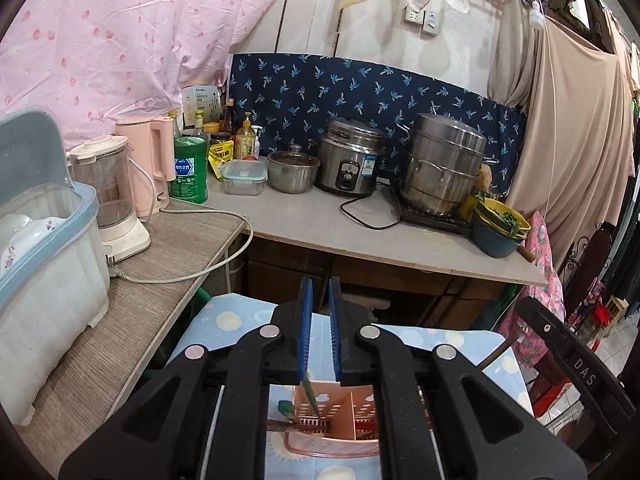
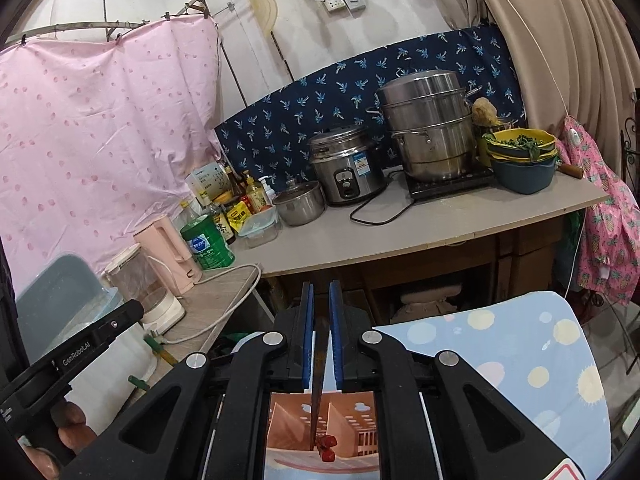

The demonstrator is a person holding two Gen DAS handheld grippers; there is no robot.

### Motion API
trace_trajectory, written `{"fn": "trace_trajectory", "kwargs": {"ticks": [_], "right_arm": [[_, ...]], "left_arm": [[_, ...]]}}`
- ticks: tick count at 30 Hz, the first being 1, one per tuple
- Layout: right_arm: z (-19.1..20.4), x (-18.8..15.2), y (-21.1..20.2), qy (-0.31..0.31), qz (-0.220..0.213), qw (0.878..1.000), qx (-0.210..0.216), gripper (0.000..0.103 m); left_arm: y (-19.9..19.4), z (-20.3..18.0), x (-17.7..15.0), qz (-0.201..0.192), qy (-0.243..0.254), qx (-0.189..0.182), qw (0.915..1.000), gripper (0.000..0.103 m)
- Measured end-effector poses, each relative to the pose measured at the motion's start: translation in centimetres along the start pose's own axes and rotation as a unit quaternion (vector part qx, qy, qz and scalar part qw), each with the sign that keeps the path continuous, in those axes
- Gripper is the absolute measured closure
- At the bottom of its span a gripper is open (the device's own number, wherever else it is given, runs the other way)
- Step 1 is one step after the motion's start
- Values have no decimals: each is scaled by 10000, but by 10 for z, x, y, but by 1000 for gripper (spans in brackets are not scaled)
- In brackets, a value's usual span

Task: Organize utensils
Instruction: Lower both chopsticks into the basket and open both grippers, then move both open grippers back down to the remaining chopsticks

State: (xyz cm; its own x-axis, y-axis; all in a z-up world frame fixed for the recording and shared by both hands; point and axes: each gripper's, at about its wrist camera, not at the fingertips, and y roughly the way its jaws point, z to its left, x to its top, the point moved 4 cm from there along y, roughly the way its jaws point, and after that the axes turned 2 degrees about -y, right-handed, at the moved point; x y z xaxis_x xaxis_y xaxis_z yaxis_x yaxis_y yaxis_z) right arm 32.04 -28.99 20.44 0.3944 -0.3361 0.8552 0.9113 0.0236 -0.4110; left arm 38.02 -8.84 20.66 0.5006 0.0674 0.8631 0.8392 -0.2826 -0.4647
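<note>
My left claw [image 1: 320, 328] is clamped on a thin green chopstick [image 1: 309, 394]. It hangs down from between the blue pads, and its lower end reaches into the left compartment of the pink utensil holder [image 1: 340, 412]. The holder stands below me on a blue cloth with pale dots [image 1: 236, 316], which covers the tabletop under my claws. A second piece with a green end [image 1: 286, 407] leans at the holder's left edge; I cannot tell exactly what it is.

My right claw [image 2: 320, 332] is closed in the same way on a dark brown chopstick [image 2: 317, 396]. This one also hangs straight down toward the holder [image 2: 352, 420], and some red-tipped pieces [image 2: 326, 446] lie at its lower end, at the front of the holder.

I judge that both sticks are light, stiff and smooth. Such a narrow thing can slip or swing between the pads, so a hold near the upper end, with the stick kept upright, seems best to me. The holder looks like thin plastic with many slots, so a tip may catch in an opening or on a divider wall if it goes in tilted. The holder itself is probably light and could shift on the cloth when pushed.
</note>
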Motion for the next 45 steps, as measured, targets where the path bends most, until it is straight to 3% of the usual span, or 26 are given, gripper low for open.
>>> {"fn": "trace_trajectory", "kwargs": {"ticks": [4,10,19,28,35,45], "right_arm": [[1,-1,-6,9,-45,10000,-2,90],[6,0,-25,-95,-183,9998,17,80],[8,-9,-58,-98,-223,9997,70,79],[7,-40,-99,-183,-134,9997,51,76],[3,-74,-132,-278,43,9996,3,76],[-2,-145,-164,-416,572,9974,-104,76]], "left_arm": [[0,-1,-4,26,48,75,10000,78],[-10,-3,-7,-1,58,79,10000,71],[-43,-4,-15,-58,97,63,9999,67],[-76,-10,-36,-6,198,24,9998,65],[-103,-8,-68,104,262,30,9996,64],[-125,6,-134,566,306,99,9979,64]]}}
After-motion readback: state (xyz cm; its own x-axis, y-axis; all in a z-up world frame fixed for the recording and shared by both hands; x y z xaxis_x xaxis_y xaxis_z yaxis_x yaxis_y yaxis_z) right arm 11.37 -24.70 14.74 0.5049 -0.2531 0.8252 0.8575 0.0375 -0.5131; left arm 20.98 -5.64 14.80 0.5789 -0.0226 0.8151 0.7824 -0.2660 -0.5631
